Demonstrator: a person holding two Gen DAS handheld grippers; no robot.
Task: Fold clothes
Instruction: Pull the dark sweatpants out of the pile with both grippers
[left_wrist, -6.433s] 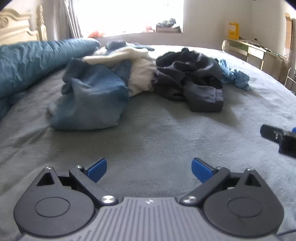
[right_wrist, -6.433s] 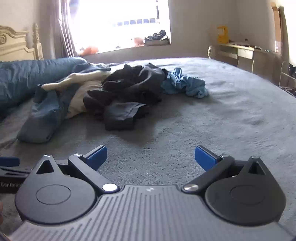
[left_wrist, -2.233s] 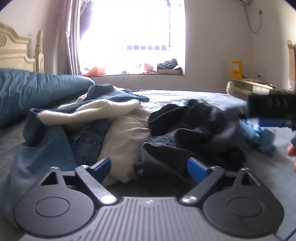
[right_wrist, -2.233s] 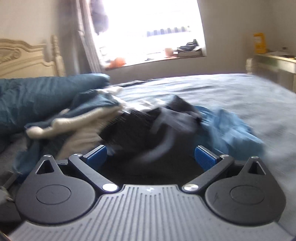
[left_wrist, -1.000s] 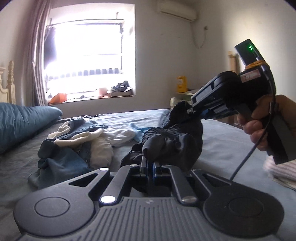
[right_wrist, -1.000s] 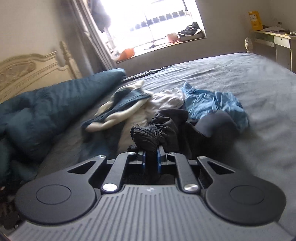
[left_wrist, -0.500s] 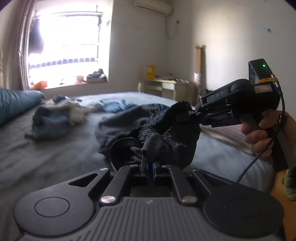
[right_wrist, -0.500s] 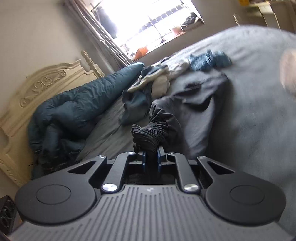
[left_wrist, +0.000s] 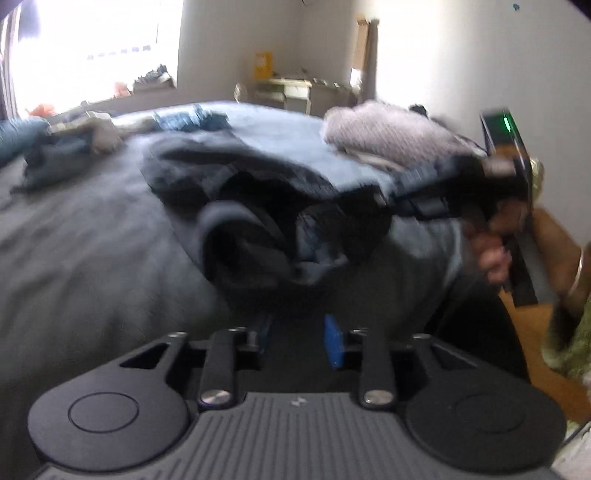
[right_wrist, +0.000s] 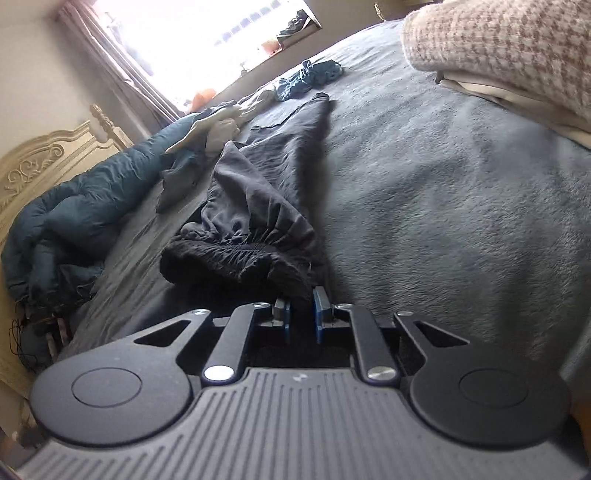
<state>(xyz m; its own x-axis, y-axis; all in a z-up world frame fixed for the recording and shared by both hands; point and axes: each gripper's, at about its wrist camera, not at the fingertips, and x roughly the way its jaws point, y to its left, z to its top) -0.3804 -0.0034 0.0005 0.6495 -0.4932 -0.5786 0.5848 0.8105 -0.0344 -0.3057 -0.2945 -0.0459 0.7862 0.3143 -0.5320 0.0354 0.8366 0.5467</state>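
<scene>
One garment, a pair of dark trousers with a gathered elastic waistband, is laid out lengthwise on the grey bedspread, stretching away ahead of the right gripper; no fold has been made in it yet. Its waistband is bunched thick and ribbed right at that gripper's tips, which are clamped on a pinch of the hem. The left gripper has its jaws opening, with no cloth between the blue pads, and the crumpled waist end lies just in front of it, blurred. Judging by this, the task is at its start: the trousers need smoothing and folding, and a heap of unfolded clothes, blue, cream and denim-like, waits far ahead to the left. Beyond the right gripper's right side sits a folded knit in a nubbly check weave, apparently finished. The bedspread looks plush and soft.
</scene>
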